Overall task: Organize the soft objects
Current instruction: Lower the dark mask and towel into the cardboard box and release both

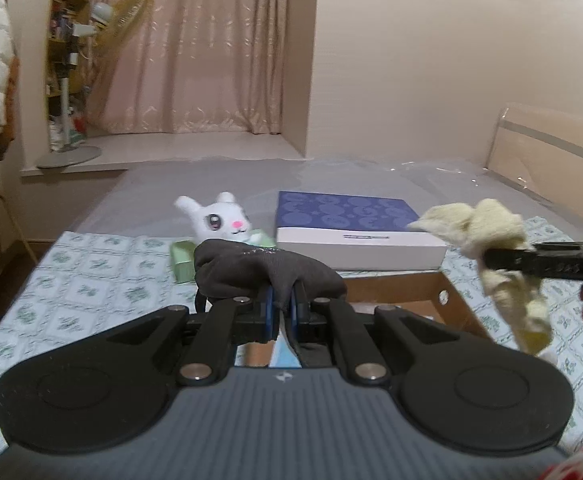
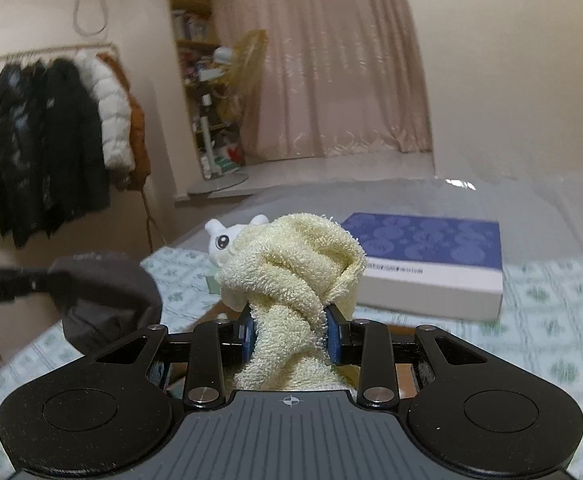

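Plainly, each camera gave the better look at the other tool's load. From the left wrist view, the left gripper [image 1: 285, 300] had its blue-padded jaws pinched narrow on a fold of the dark grey knitted cloth [image 1: 259, 270], which bulged over the fingertips and hid their ends. Off to the right in that same view, the right gripper [image 1: 491, 258] appeared side-on, a black bar with the pale yellow terry towel [image 1: 487, 226] bunched above it and trailing below; how its jaws stood could not be read from there. The right wrist view settled it: the jaws were clamped on the towel's twisted neck, the towel rising in front of them and blocking much of the white plush rabbit [image 2: 223, 242].

Only the left wrist view showed the open brown cardboard box [image 1: 447, 300] beneath both loads, its interior mostly hidden behind the gripper body. The rabbit sat behind the grey cloth on a pale green item [image 1: 181, 262] too covered to identify. A flat blue-lidded white box [image 1: 355, 232] lay on the green-patterned bedsheet [image 1: 91, 276] beyond.
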